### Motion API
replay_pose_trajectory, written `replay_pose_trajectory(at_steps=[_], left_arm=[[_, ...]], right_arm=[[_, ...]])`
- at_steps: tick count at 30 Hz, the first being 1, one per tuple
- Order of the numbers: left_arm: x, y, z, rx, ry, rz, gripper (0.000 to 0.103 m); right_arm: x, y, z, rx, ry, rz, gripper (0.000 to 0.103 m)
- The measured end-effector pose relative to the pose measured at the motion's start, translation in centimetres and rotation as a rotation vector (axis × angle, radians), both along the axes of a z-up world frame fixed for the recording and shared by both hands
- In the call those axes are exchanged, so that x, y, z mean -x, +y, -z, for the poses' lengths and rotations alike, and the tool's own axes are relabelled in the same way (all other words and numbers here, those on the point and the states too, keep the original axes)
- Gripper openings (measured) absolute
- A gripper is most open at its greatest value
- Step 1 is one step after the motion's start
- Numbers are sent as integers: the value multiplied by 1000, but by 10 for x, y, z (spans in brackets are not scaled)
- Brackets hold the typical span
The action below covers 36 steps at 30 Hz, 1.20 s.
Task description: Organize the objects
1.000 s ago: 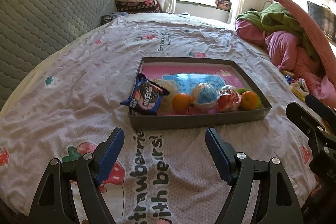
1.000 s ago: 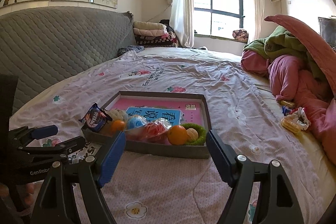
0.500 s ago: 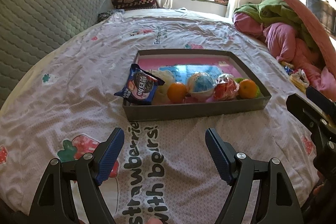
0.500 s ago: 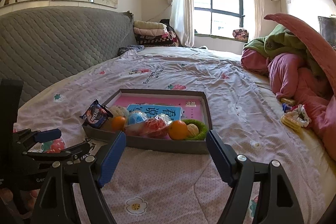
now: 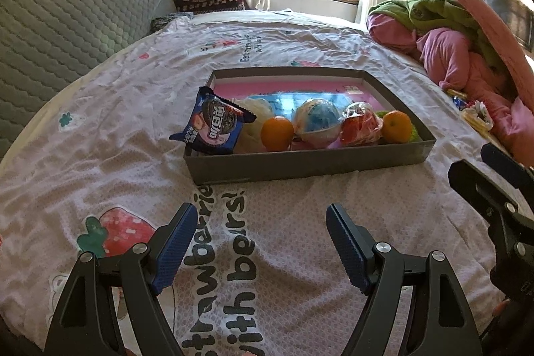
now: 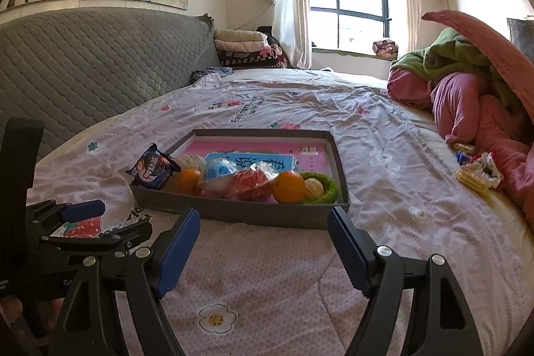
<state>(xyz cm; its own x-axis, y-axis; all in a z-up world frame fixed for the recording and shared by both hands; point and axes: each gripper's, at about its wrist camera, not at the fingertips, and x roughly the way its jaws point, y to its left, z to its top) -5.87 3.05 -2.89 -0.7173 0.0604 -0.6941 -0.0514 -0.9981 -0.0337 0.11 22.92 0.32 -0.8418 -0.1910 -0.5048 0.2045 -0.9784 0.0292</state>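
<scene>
My left gripper (image 5: 258, 239) & right gripper (image 6: 263, 242) hung w/ fingers wide, empty, short of the tray (image 5: 300, 167); snack pack (image 5: 213, 125), oranges, balls crowded its near edge, within reach.

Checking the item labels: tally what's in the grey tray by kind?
Grey tray contents:
Oranges: 2
Wrapped balls: 2
Cookie packet: 1, resting over the left rim
Green nest with pale ball: 1
White mesh item: 1
Book: 1
Total: 8
</scene>
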Motion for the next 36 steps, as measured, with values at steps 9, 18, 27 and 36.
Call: replay_pose_trajectory(at_steps=[9, 18, 27, 36], left_arm=[[4, -1, 15, -3, -18, -2, 80], [7, -6, 24, -10, -26, -9, 80], [9, -10, 33, -8, -43, -21, 80], [10, -9, 35, -6, -45, -14, 80]], right_arm=[[5, 6, 18, 27, -46, 20, 78], [8, 7, 29, 26, -70, 21, 78], [8, 2, 34, 19, -82, 10, 78], [11, 2, 40, 18, -95, 11, 78]])
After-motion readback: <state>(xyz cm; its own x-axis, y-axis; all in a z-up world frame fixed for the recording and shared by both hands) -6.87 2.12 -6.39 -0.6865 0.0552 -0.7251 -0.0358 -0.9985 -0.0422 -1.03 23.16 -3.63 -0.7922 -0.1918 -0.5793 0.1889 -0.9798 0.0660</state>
